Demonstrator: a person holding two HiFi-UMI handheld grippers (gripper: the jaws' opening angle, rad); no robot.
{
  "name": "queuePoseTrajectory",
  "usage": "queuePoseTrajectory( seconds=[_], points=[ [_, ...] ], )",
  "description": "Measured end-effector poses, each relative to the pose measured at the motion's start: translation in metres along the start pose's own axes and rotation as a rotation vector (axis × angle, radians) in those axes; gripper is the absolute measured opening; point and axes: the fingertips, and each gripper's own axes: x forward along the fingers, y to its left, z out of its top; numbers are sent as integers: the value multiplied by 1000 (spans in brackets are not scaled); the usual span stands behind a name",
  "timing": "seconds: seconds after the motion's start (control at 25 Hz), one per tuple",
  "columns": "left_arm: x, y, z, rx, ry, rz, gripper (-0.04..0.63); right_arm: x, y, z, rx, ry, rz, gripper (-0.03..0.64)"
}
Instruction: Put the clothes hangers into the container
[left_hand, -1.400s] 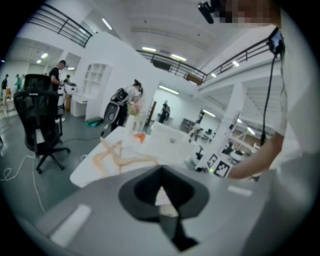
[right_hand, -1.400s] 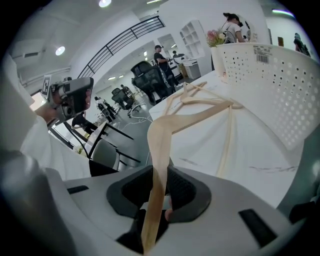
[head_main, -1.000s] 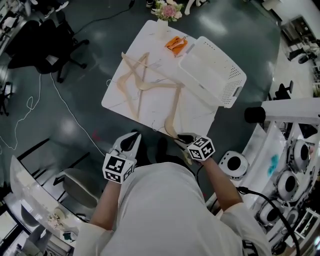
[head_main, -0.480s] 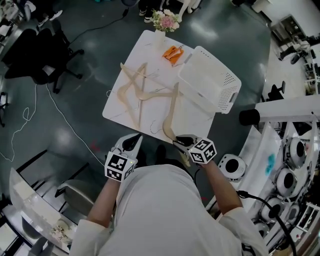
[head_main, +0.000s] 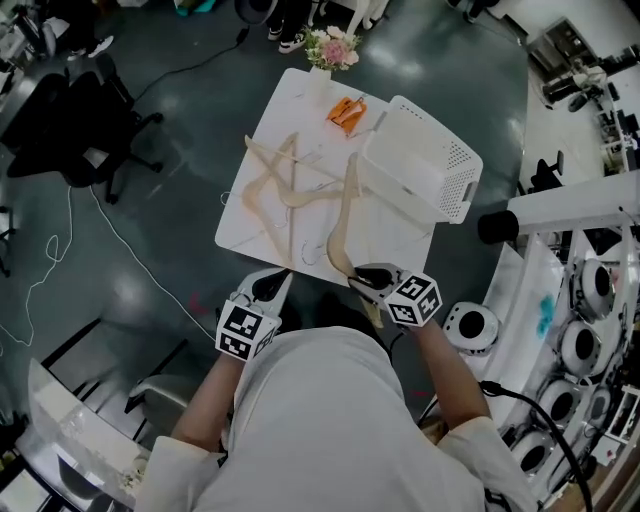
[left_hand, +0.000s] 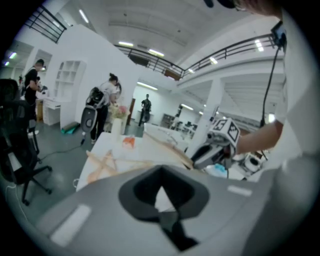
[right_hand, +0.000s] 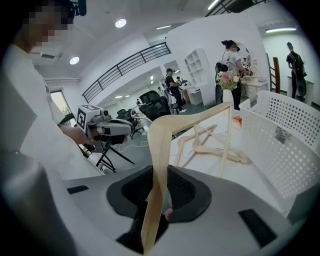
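Observation:
My right gripper (head_main: 368, 281) (right_hand: 157, 200) is shut on one end of a pale wooden hanger (head_main: 345, 210) (right_hand: 167, 130), which rises from the jaws over the near edge of the white table (head_main: 390, 250). The hanger's far end reaches toward the white perforated container (head_main: 420, 165) (right_hand: 287, 142) on the table's right side. Two more wooden hangers (head_main: 275, 185) (right_hand: 210, 145) lie crossed on the table's left half. My left gripper (head_main: 268, 287) (left_hand: 160, 197) hovers at the table's near left edge, jaws shut with nothing in them.
An orange object (head_main: 347, 110) and a flower vase (head_main: 333, 45) sit at the table's far end. A black office chair (head_main: 70, 130) and a white cable (head_main: 120, 215) are on the floor to the left. Round white devices (head_main: 470, 327) crowd the right.
The right gripper has risen with the hanger, whose far end now stands up off the table beside the container. The left gripper has drifted slightly toward the table.

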Motion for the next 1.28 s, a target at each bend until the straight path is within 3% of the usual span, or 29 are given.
queuePoseTrajectory(
  seconds=[0.28, 0.6, 0.96, 1.28],
  points=[
    [5, 0, 12, 34, -7, -39, 2, -11, -1, 32, 13, -81, -13, 83],
    [31, -10, 31, 36, -25, -41, 2, -48, -38, 56, -9, -100, -34, 83],
    [67, -25, 55, 26, -52, -29, 2, -100, -121, 72, 17, -35, -55, 83],
    [97, -33, 77, 41, -59, -4, 2, -114, -185, 76, 103, 64, 29, 84]
  ],
)
